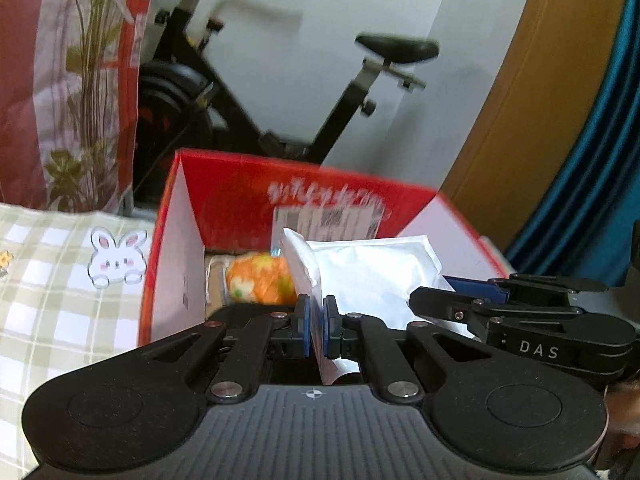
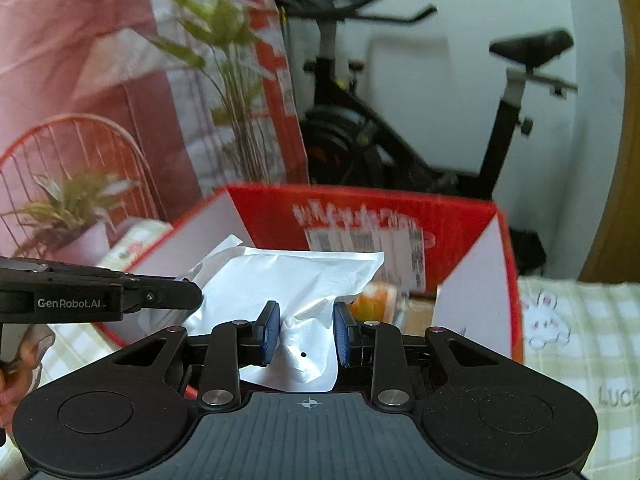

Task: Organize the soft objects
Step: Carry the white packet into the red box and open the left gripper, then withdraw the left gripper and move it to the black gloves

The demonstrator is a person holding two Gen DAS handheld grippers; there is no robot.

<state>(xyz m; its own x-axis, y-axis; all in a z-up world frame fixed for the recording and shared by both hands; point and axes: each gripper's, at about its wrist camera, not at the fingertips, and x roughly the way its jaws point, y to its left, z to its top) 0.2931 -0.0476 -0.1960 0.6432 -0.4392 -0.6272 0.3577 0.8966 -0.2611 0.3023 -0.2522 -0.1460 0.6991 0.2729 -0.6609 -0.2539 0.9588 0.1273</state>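
An exercise bike (image 2: 404, 128) stands against the white wall (image 1: 400, 8), its black saddle (image 1: 396, 49) raised on a post and its handlebar (image 2: 384, 16) reaching out at the top. Beside it hangs a pink and red curtain (image 2: 80, 60), with tall green stems of a plant (image 1: 90, 92) in front of it. Lower in the right wrist view, a small potted plant (image 2: 76, 216) sits before a red wire chair back (image 2: 72, 148). A green and white checked cloth (image 1: 52, 300) covers the surface, printed with a white rabbit (image 1: 117, 258). At the far edge of the left wrist view are a brown wooden panel (image 1: 532, 92) and a blue curtain (image 1: 600, 168).
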